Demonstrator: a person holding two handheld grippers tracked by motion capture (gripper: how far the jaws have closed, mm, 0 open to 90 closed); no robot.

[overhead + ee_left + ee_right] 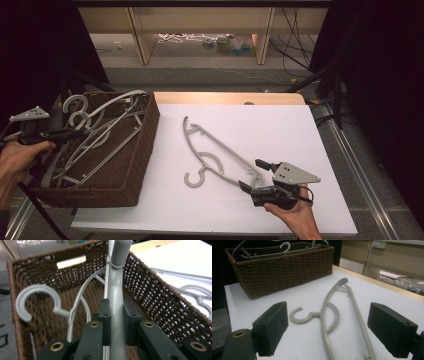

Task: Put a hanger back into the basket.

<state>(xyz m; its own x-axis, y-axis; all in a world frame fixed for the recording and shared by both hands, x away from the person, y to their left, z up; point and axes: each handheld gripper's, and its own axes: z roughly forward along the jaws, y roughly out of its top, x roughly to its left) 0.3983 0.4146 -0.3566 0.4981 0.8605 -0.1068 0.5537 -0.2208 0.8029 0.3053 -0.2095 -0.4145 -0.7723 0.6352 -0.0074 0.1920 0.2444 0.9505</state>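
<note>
On the white table top, a brown woven basket is sitting at the left side, and several grey plastic hangers are lying tangled inside it, their hooks sticking up above the rim. At the basket's left edge, the person's left hand is holding the left gripper, which is pointing across the basket's opening. Seen from the left gripper view, its two black jaws are pressing together on the grey bar of one hanger, which is running straight up between them toward the basket's far wall; a second hanger's hook is curling just to the left of it.

Near the table's middle, another grey hanger is lying flat on the white surface, well apart from the basket, with its hook pointing toward the near edge. At the lower right, the person's right hand is holding the right gripper just beside the hanger's near end. Its jaws are standing wide apart, with nothing between them, and the right gripper view is looking between them at this flat hanger.
</note>
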